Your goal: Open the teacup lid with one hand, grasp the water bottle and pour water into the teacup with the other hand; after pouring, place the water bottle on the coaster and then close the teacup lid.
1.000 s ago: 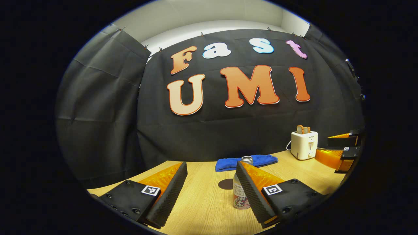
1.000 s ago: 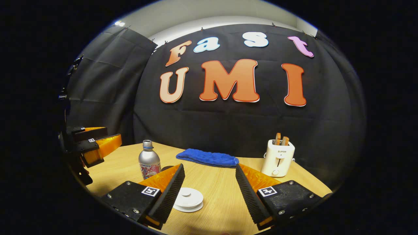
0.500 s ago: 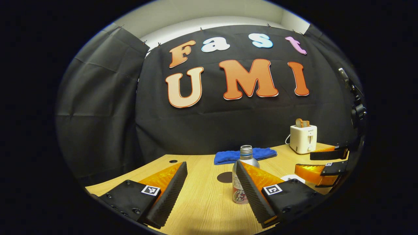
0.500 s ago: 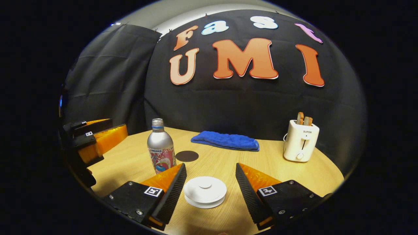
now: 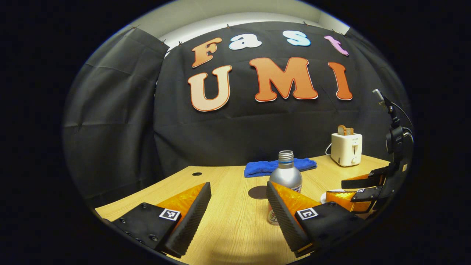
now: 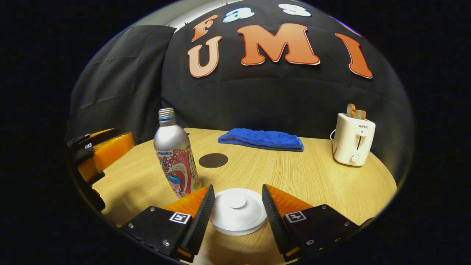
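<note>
Black cloth is hung behind a wooden table (image 6: 312,176). On it, the teacup lid (image 6: 237,209) is framed between the spread jaws of the right gripper (image 6: 235,206), untouched. The water bottle (image 6: 174,154) is stood upright beside a dark coaster (image 6: 213,160). The left gripper (image 5: 239,206) is held open near the bottle, gripping nothing.

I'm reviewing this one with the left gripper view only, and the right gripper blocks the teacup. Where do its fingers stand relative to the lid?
Observer: The right gripper is open, with one finger on each side of the white teacup lid.
Reviewer: Is the lid lifted?
Observer: No. It lies flat and low, with its round knob facing up.
Reviewer: My own finger hides the bottle's base. Is it on the coaster?
Observer: No. The water bottle stands upright on the table, apart from the dark coaster.
</note>
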Motion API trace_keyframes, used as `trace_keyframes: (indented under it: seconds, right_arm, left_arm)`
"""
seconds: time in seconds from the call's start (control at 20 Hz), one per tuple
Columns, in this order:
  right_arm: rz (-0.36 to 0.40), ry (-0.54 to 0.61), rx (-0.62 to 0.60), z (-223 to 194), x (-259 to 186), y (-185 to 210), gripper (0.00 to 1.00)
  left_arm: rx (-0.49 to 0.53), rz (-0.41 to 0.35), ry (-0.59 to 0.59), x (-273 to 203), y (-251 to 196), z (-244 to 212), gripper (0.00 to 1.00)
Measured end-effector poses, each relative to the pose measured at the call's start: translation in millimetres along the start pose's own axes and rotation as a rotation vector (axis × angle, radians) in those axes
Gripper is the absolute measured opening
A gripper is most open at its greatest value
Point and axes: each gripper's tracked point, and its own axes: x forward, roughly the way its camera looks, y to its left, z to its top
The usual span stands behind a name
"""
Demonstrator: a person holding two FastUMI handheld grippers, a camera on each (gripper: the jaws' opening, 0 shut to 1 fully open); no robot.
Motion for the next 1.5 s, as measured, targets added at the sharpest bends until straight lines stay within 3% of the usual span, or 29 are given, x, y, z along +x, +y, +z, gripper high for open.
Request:
trace_keyframes:
  seconds: [0.05, 0.45, 0.6, 0.65, 0.9, 1.5]
  right_arm:
    - [0.003, -0.002, 0.002, 0.6, 2.0, 0.5, 0.70]
    - [0.026, -0.020, -0.029, 2.2, 3.9, 6.6, 0.40]
    - [0.015, -0.013, -0.023, 4.4, 5.2, 4.0, 0.35]
    - [0.019, -0.013, -0.021, 4.0, 7.3, 5.2, 0.28]
    - [0.007, -0.032, 0.009, 13.5, 5.1, -2.1, 0.23]
    - [-0.079, -0.133, 0.010, 48.8, -40.5, -48.9, 0.23]
  left_arm:
    - [0.002, -0.001, -0.001, 0.8, 0.1, -0.4, 0.99]
    - [0.002, -0.013, 0.008, 4.5, -2.6, -2.6, 0.99]
    - [-0.006, -0.021, 0.016, 5.3, -4.4, -6.4, 0.99]
    - [-0.009, -0.024, 0.017, 5.7, -6.0, -5.9, 0.99]
    - [-0.015, -0.044, 0.014, 8.7, -14.3, -3.7, 0.99]
    - [-0.058, -0.142, 0.031, 21.9, -56.6, -13.6, 0.99]
